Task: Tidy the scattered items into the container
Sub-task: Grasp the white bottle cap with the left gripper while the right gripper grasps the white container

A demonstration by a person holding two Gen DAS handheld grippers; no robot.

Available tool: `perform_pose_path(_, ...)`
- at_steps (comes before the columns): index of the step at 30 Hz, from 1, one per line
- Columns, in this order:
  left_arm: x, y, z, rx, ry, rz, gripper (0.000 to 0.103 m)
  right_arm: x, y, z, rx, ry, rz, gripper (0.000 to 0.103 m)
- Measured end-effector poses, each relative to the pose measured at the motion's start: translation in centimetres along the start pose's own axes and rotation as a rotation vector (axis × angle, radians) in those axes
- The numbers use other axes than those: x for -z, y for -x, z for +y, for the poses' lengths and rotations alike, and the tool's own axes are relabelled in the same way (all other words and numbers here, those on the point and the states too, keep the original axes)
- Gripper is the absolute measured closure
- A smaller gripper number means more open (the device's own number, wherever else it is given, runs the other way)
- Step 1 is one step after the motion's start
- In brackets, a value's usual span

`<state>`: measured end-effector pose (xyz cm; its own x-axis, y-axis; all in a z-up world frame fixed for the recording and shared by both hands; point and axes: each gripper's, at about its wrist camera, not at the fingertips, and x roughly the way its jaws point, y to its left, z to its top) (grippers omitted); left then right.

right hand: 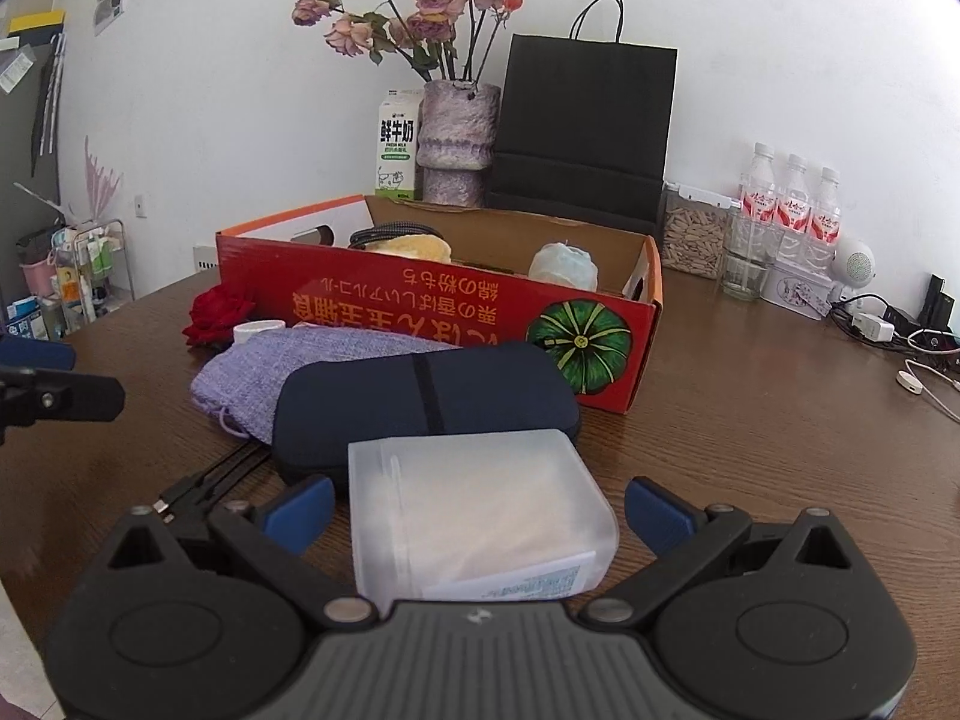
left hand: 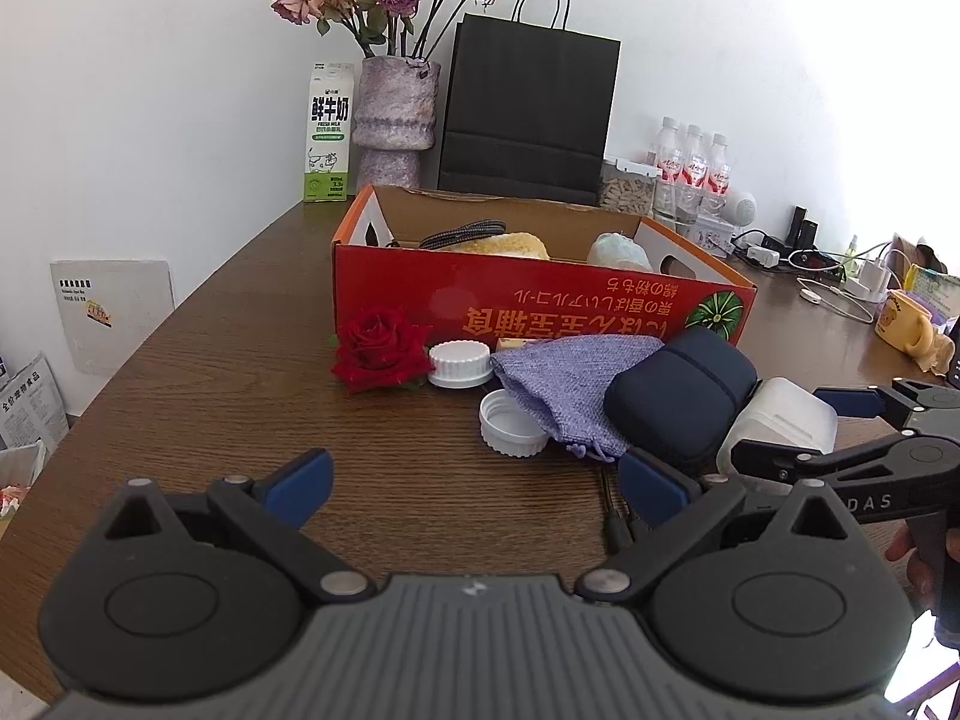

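Straddling a frosted plastic box (right hand: 480, 516) with the right gripper (right hand: 477, 510), wide open, blue pads (right hand: 300, 513) clear of both sides.

Hovering at 6 o'clock over bare table (left hand: 210, 360), the left gripper (left hand: 474, 489), also spread wide and holding nothing. Just past the plastic box: a navy zip case (right hand: 426, 396), touching it at 12 o'clock, with black cable plugs (right hand: 198, 489) poking out at 9 o'clock. Next out, a lilac cloth pouch (left hand: 570, 384), a white lid (left hand: 510, 423) lying open side up and a second white lid (left hand: 459, 363), then a red rose (left hand: 381, 348) at 10 o'clock. Behind all of these, the red cardboard box (left hand: 540, 306), open-topped, already holding a yellow sponge (left hand: 504, 244), a braided cable and a pale bundle. Farthest off: milk carton (left hand: 329, 132), vase of dried roses (left hand: 393, 120), black paper bag (left hand: 528, 114), water bottles (right hand: 792, 204).
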<state>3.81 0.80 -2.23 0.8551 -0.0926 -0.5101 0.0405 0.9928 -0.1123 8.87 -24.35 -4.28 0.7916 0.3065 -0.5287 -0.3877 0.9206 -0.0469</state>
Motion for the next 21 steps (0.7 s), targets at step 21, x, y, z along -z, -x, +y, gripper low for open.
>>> perform_pose_path(21, -0.1, -2.7, -0.2, -0.019, -0.037, 0.052, 0.0, 0.7, -0.1, -1.7, -0.087, -0.138, -0.013, 0.019)
